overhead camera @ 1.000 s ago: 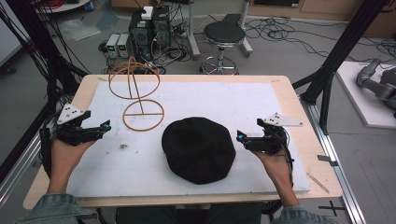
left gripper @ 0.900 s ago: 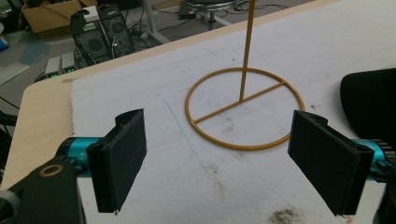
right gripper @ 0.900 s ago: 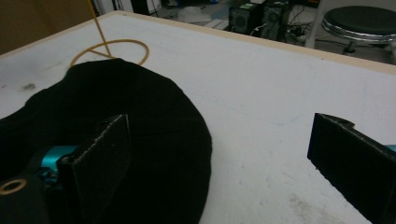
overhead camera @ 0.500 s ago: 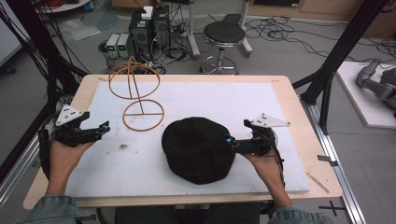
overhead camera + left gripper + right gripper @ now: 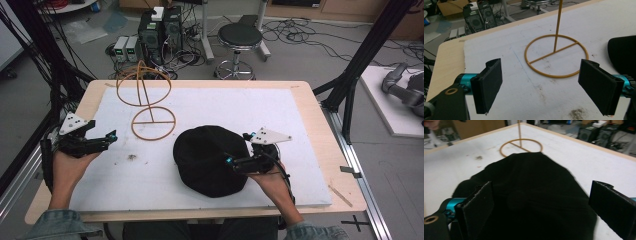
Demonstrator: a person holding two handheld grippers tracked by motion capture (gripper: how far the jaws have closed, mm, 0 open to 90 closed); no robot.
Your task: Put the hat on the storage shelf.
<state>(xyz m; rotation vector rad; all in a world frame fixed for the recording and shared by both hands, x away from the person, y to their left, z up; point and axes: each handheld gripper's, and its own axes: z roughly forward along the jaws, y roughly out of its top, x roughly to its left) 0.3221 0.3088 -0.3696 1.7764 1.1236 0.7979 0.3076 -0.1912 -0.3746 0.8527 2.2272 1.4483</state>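
High view: a black cap lies flat on the white sheet that covers the wooden surface, slightly toward the person's side and right of centre. The right hand-held gripper reaches over the cap's right edge, its teal-tipped ends above the black fabric and its grey three-cornered plate on top; the right hand holds it from below. The left hand-held gripper sits near the left border of the white sheet, well apart from the cap, held by the left hand. A yellow wire stand, made of a ring base with a crossbar, an upright rod and a looped top, stands on the sheet beyond the cap and to its left, just apart from it.

Left gripper view: the jaws of the left hand-held gripper stand wide apart with nothing between them, above stained white sheet. The ring base of the wire stand lies ahead, and the edge of the cap enters at the right.

Right gripper view: the jaws of the right hand-held gripper are spread wide, one to either side of the cap, whose dark crown lies between and beyond them; whether either jaw touches the fabric cannot be told. The ring base of the wire stand lies just beyond the cap's far edge.
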